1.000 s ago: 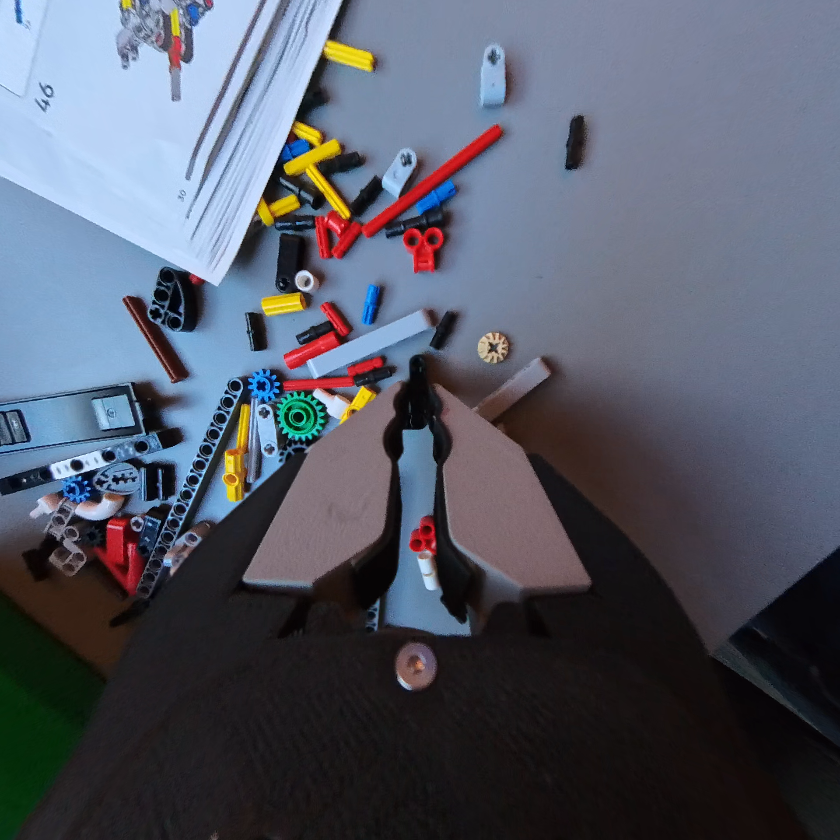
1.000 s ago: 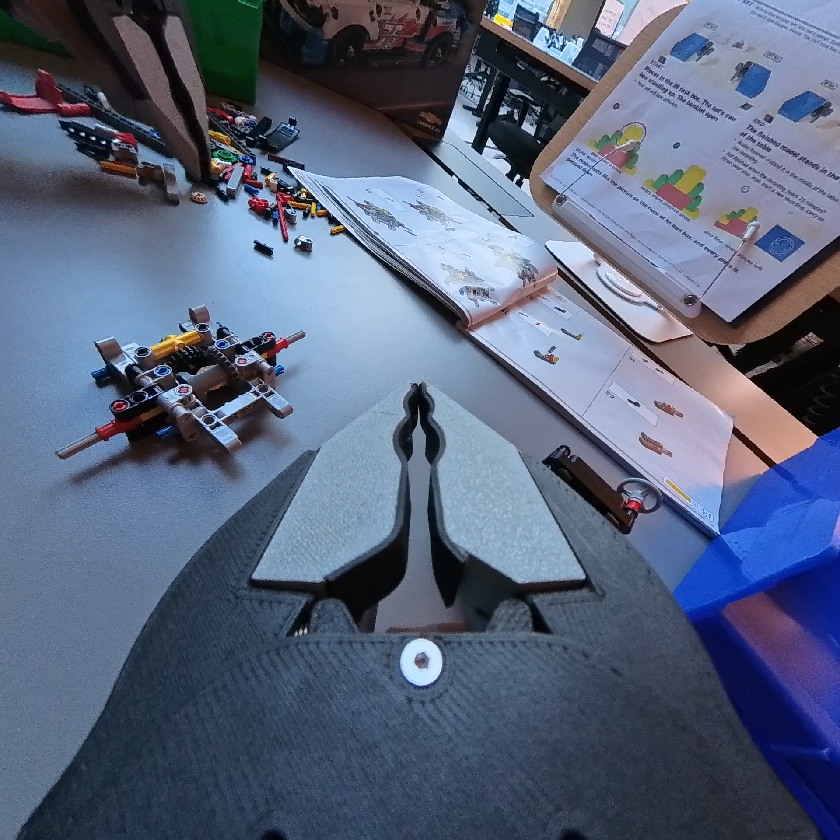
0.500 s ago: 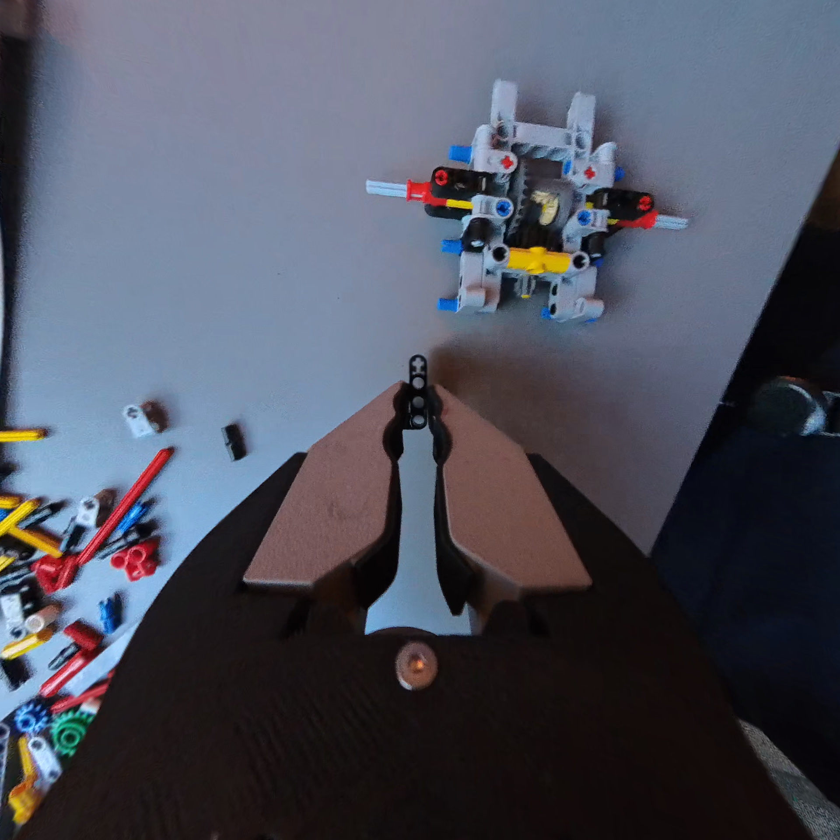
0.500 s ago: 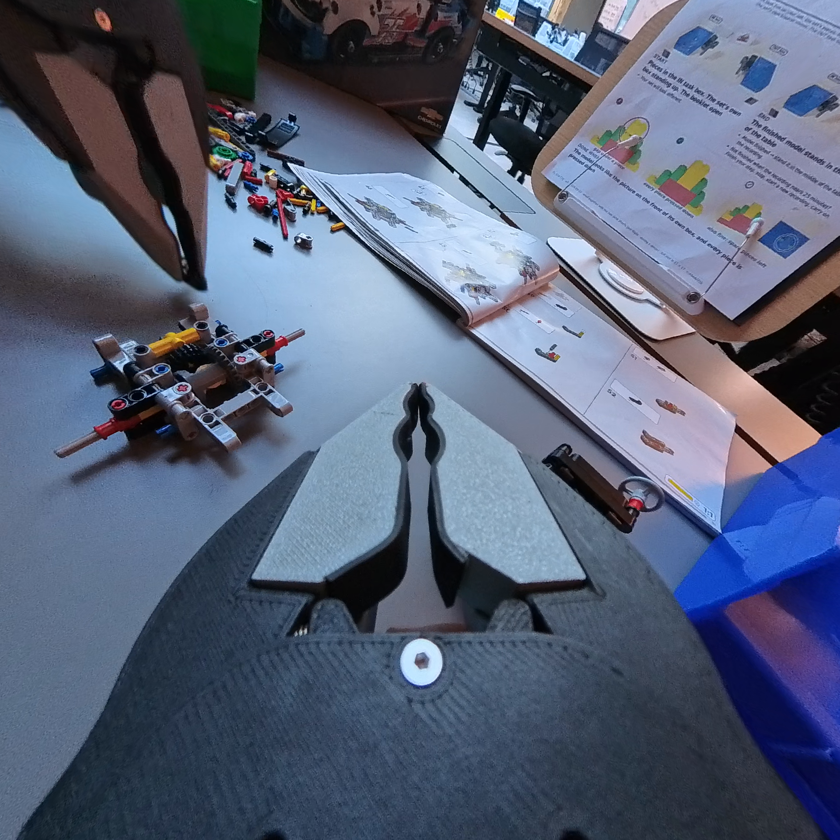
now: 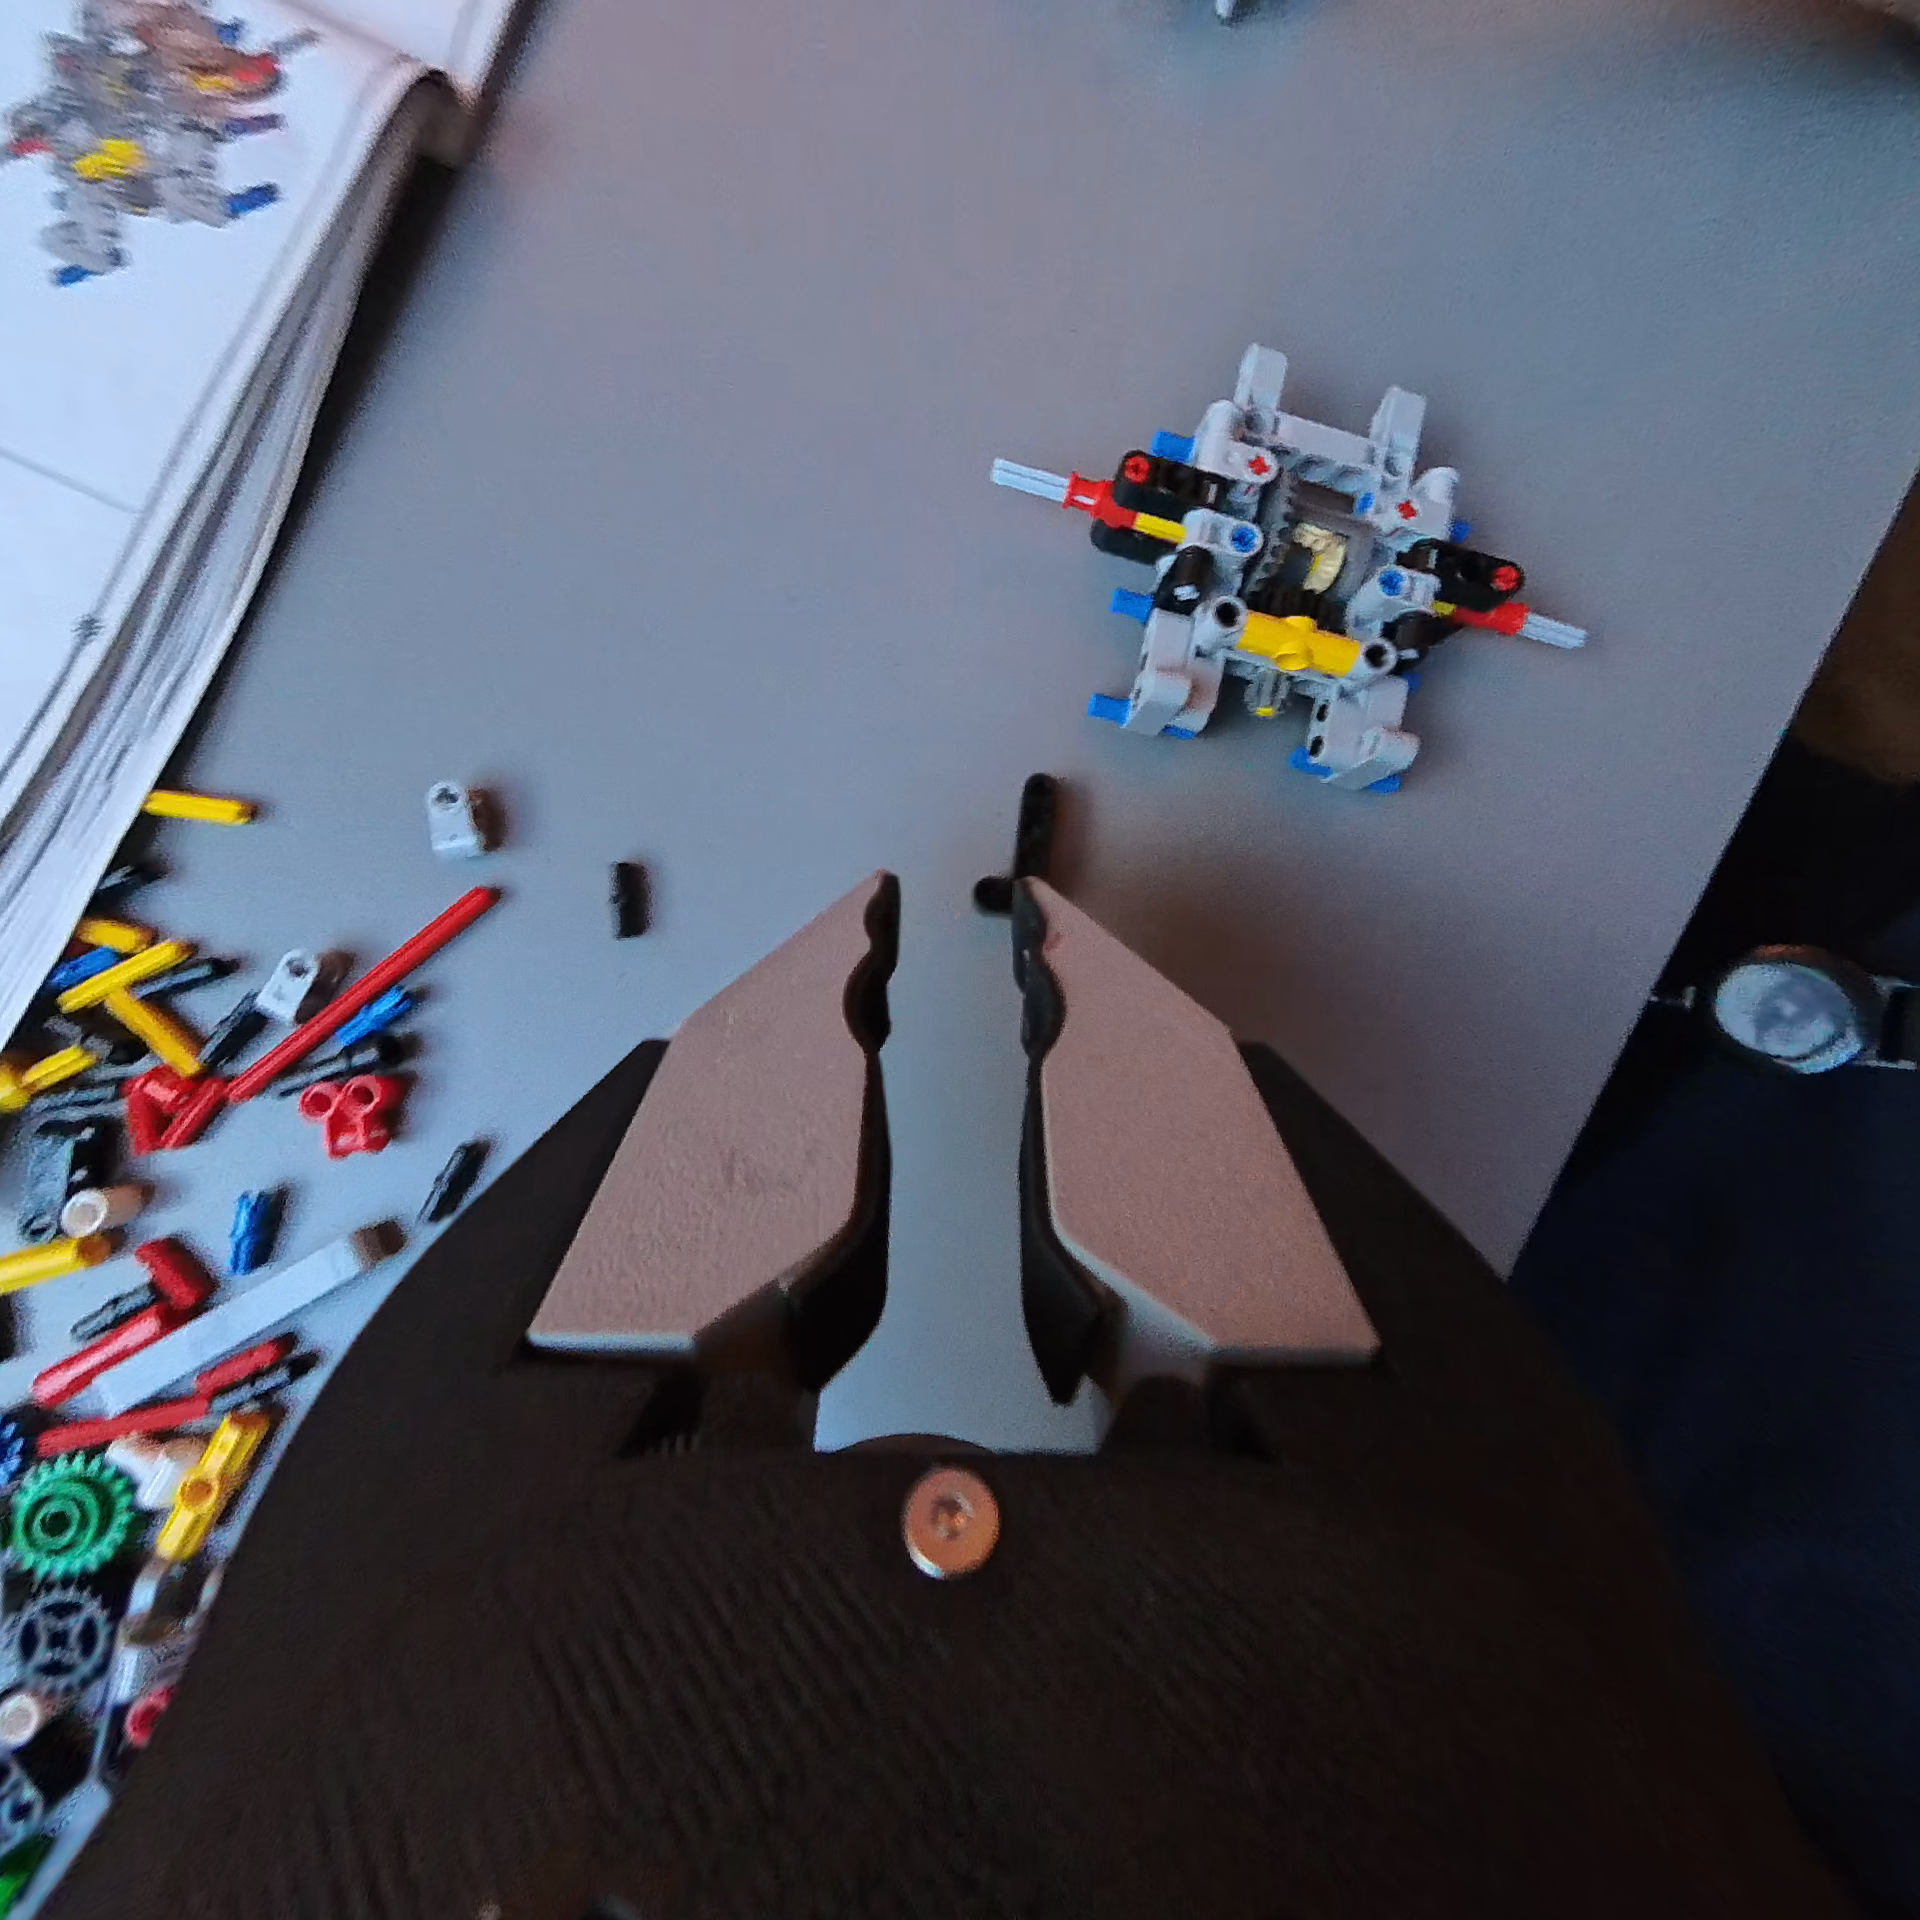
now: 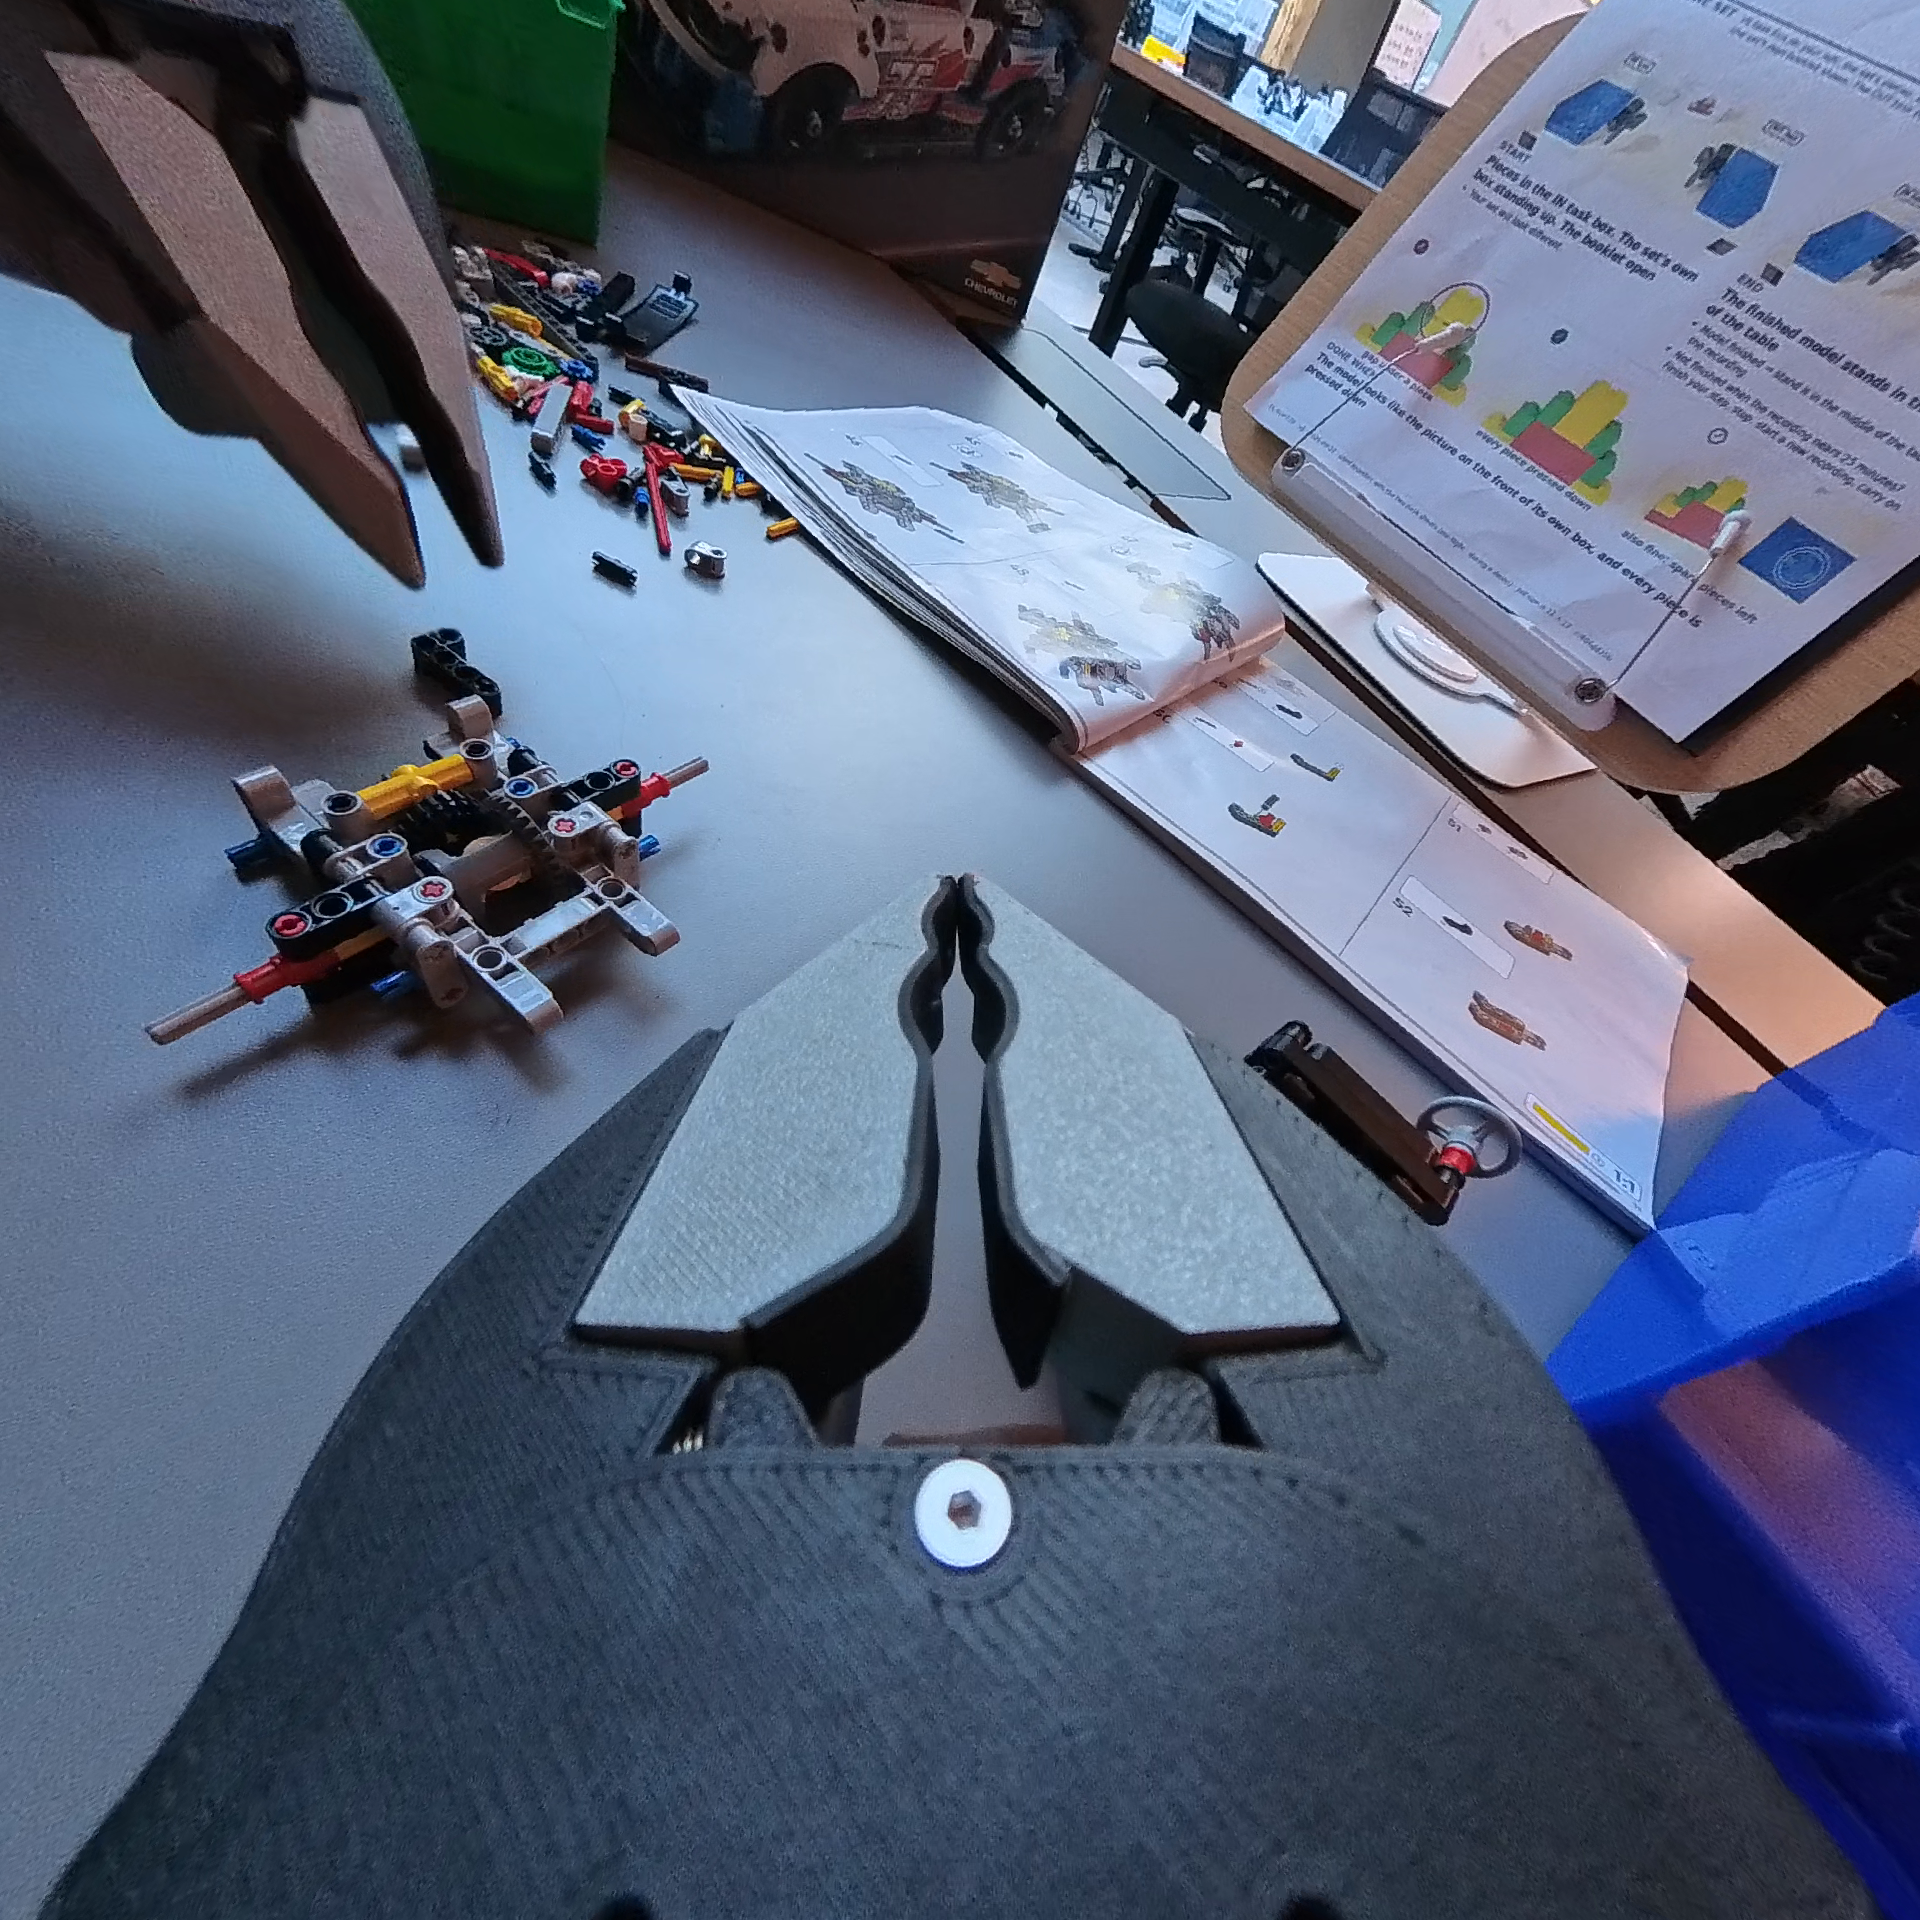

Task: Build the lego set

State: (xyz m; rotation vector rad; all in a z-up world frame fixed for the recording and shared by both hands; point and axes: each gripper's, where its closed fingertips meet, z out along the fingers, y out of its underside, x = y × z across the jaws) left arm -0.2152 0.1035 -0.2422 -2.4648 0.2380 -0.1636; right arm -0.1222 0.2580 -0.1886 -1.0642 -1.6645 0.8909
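Black bent beam (image 5: 1039,831) flat on bench (image 5: 831,468), just ahead of left claw (image 5: 951,899) | long axis forward | left claw parted, empty | right claw (image 6: 957,883) closed, empty, farther.

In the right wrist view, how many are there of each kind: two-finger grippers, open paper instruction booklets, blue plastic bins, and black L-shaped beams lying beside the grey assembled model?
Two-finger grippers, the left gripper and the right gripper: 2
Open paper instruction booklet: 1
Blue plastic bin: 1
Black L-shaped beam beside the grey assembled model: 1
Total: 5
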